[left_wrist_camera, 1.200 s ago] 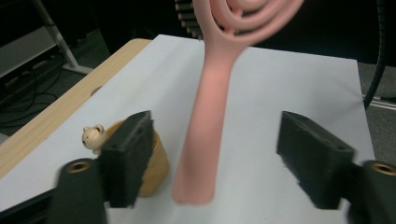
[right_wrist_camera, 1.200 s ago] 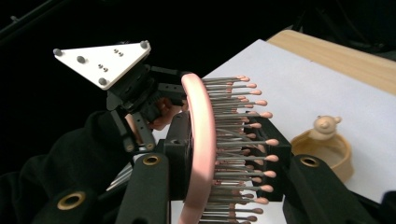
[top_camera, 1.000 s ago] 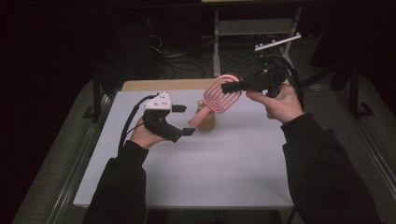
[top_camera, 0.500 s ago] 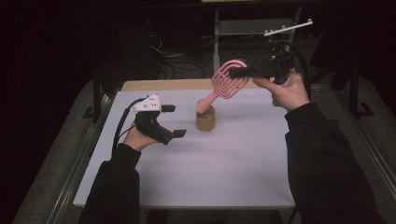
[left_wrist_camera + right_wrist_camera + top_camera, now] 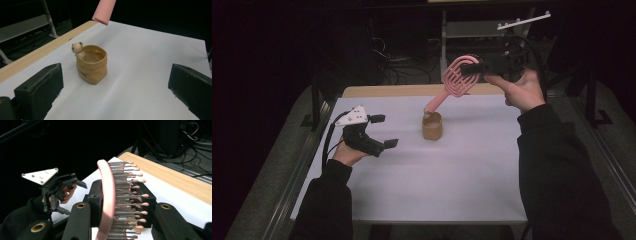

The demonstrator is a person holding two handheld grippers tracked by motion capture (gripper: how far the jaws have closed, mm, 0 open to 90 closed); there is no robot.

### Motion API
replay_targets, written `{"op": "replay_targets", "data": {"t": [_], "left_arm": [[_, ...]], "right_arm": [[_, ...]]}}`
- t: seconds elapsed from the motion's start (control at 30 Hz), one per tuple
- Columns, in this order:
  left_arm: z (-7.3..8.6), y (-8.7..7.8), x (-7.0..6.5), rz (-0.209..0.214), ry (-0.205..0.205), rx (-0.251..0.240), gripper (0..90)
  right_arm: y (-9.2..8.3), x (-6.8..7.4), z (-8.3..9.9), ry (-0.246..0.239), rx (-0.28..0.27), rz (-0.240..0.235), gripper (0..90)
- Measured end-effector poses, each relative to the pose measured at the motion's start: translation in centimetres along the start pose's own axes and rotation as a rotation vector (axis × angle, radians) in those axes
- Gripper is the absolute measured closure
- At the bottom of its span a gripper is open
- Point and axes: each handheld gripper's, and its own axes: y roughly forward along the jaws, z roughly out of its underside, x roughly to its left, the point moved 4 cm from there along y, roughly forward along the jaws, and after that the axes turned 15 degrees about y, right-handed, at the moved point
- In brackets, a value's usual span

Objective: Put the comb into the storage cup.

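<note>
Pink plastic vented hairbrush (image 5: 457, 80) in the high view, clamped by the head in the right gripper (image 5: 479, 68), handle tip hanging over the tan ceramic bear-trimmed pot (image 5: 432, 126); left gripper (image 5: 382, 131) spread, empty.

From the left gripper view: pot (image 5: 92, 64) upright on the white table (image 5: 150, 62), likely fragile.

From the right gripper view: brush (image 5: 110, 202) pinched across rim and bristles; probably light, stiff, slippery there, the handle a surer hold.

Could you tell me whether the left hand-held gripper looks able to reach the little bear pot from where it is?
Probably yes. The left hand-held gripper is open and faces the bear pot across bare white table. The pink hairbrush handle hangs above the pot, held by the right hand-held gripper.
</note>
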Motion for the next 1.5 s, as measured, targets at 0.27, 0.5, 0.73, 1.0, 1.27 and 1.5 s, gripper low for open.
{"op": "replay_targets", "data": {"t": [0.27, 0.5, 0.73, 1.0, 1.27, 1.5], "left_arm": [[1.9, -1.2, 0.3, -0.045, -0.024, 0.008, 0.0], [3.1, -2.4, 0.6, -0.086, -0.057, -0.012, 0.0], [4.1, -3.2, 0.3, -0.117, -0.067, -0.025, 0.0], [5.4, -4.1, 0.1, -0.15, -0.088, -0.041, 0.0], [6.5, -4.8, -0.3, -0.16, -0.102, -0.047, 0.0], [7.6, -5.3, -0.4, -0.184, -0.125, -0.068, 0.0]], "right_arm": [[0.5, -0.9, -0.5, 0.01, -0.01, 0.049, 62.7], [1.0, -1.2, -0.7, 0.012, -0.001, 0.061, 62.7], [1.8, -1.8, -0.8, 0.015, 0.015, 0.061, 62.7], [3.2, -2.3, -0.8, 0.018, 0.039, 0.067, 62.7], [3.9, -3.0, -0.1, 0.026, 0.061, 0.072, 62.7], [4.2, -3.8, 0.4, 0.039, 0.069, 0.077, 62.7]]}}
